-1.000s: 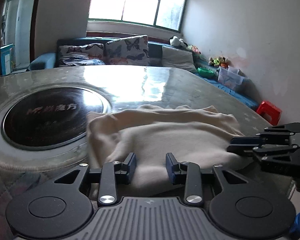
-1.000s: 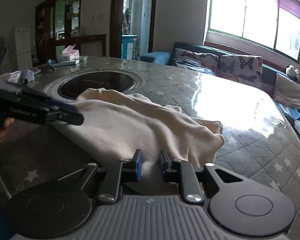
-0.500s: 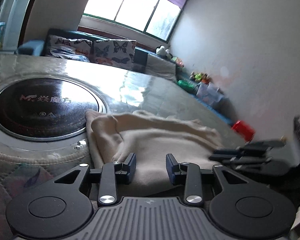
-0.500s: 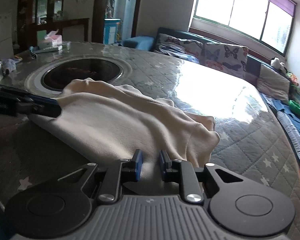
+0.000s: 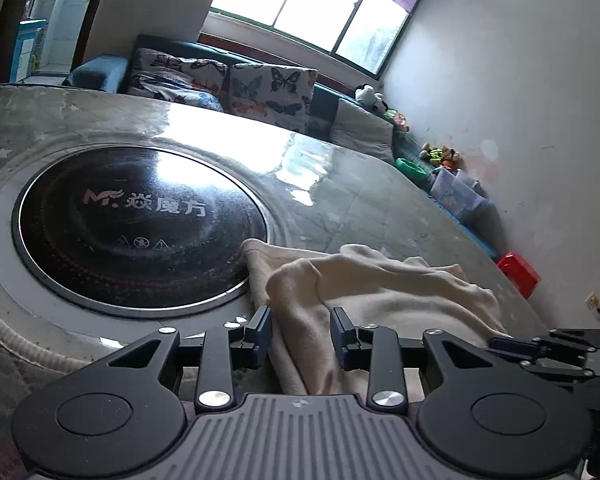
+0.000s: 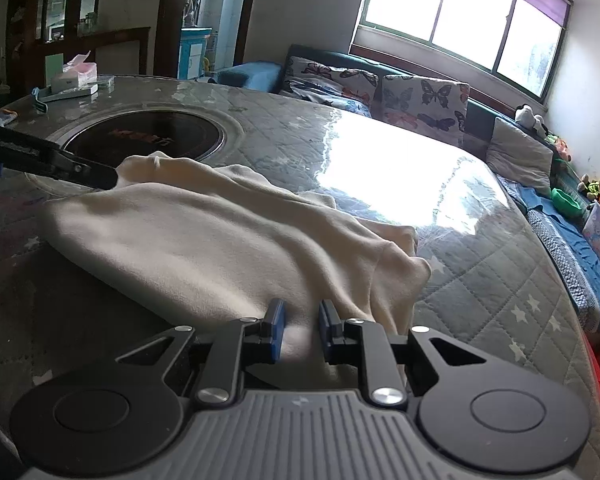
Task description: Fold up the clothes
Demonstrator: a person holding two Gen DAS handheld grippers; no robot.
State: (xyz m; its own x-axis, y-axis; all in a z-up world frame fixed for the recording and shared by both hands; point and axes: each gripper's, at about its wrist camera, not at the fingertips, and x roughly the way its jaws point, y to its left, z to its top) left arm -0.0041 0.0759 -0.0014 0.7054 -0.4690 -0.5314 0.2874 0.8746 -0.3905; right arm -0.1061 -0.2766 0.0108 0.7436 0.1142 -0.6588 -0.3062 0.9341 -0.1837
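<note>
Round black induction hob point(image 5: 140, 224) set in the grey quilted worktop point(image 6: 480, 248), far left. Just right of it, the cream fleece garment point(image 6: 228, 248) lies spread and rumpled across the near half of the worktop, one corner reaching the hob's rim.

Change over the last second: the left view has rolled and dropped closer to the cloth; a ridge of fabric now stands up between the left gripper point(image 5: 302, 330) fingers, where earlier the cloth lay flat ahead of them. The right view has barely shifted. Judgement: the left edge is being gathered for a fold while the right side anchors.

Left gripper: low, tilted, at the garment's hob-side edge; fingers partly open with cloth bunched in the gap, not visibly pinched.

Right gripper point(image 6: 302, 330): low at the near hem by the right-hand corner, level; fingers narrowly apart, fabric between them. Whether they grip it I cannot tell.
</note>
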